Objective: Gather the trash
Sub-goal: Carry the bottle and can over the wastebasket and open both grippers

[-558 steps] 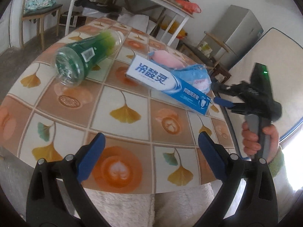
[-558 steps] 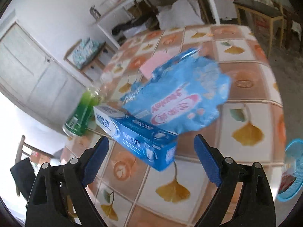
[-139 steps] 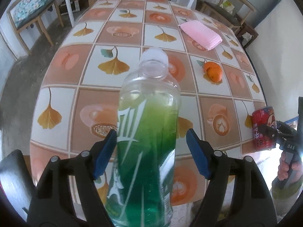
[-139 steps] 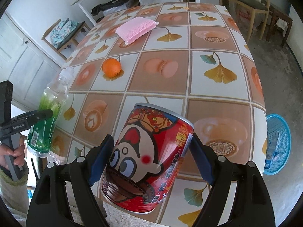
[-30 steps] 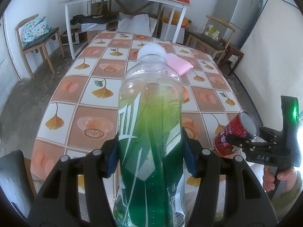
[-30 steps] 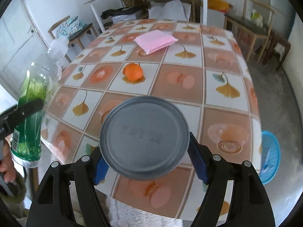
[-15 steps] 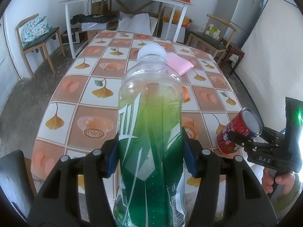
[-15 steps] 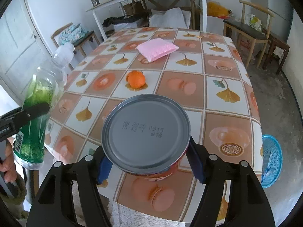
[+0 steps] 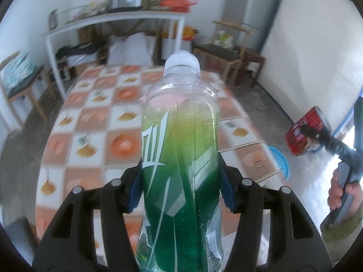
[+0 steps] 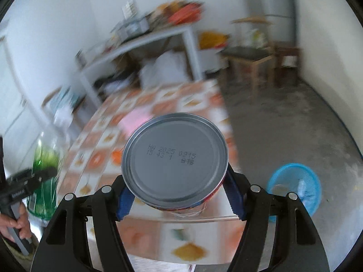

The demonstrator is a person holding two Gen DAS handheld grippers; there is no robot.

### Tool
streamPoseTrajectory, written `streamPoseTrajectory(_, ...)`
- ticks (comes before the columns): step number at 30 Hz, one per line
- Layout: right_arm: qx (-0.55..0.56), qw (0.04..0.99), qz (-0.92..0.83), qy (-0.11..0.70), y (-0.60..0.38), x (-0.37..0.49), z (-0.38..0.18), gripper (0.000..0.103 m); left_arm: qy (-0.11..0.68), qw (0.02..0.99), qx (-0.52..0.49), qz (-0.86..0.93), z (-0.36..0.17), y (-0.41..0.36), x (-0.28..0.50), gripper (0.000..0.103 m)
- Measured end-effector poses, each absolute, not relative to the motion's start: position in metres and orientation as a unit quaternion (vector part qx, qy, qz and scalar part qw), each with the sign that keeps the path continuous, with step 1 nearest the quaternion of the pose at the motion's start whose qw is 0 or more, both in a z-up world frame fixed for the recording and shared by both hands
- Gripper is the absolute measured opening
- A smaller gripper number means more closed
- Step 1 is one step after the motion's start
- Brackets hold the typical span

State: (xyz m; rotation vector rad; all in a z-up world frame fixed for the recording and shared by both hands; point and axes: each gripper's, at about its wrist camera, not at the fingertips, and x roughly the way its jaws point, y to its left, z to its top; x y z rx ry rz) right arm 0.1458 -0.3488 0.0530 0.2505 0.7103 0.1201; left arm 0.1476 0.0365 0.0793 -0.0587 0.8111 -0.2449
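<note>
A clear bottle of green liquid (image 9: 181, 158) with a white cap stands upright in my left gripper (image 9: 180, 188), whose blue pads are shut on its sides. The right wrist view shows the same bottle (image 10: 45, 170) at far left. My right gripper (image 10: 179, 195) is shut on a red can (image 10: 174, 156), whose grey stamped bottom faces the camera. In the left wrist view the can (image 9: 304, 133) hangs at the right, past the table's edge. A blue basket (image 10: 295, 188) sits on the floor beyond it and holds some scraps.
The tiled table (image 9: 90, 117) carries a pink cloth (image 10: 136, 117) and an orange (image 10: 116, 154). A white shelf table (image 9: 113, 22), wooden chairs (image 9: 231, 52) and a fridge (image 9: 261, 6) line the back. Bare concrete floor (image 10: 283, 117) lies right of the table.
Both grippers have risen and swung to the right, so the floor and the blue basket now show. The can has moved out past the table's edge. Both grips hold as before.
</note>
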Motion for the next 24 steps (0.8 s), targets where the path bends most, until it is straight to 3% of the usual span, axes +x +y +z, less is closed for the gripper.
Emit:
streamPoseTrajectory(6, 0.172, 0.93, -0.055, 0.32, -0.451, 0.11, 0.053, 0.066, 0.388, 0.899, 0.007, -0.205, 0.097, -0.043, 0.176, 0.054)
streamPoseTrajectory(12, 0.229, 0.903, -0.123, 0.342, -0.529, 0.08, 0.01, 0.066, 0.408, 0.866, 0.04, -0.286, 0.096, -0.141, 0.202, 0.054)
streamPoseTrajectory(24, 0.345, 0.829, -0.167, 0.407, -0.597, 0.058, -0.099, 0.067, 0.542, 0.756, 0.095, -0.355, 0.005, -0.312, 0.249, 0.054)
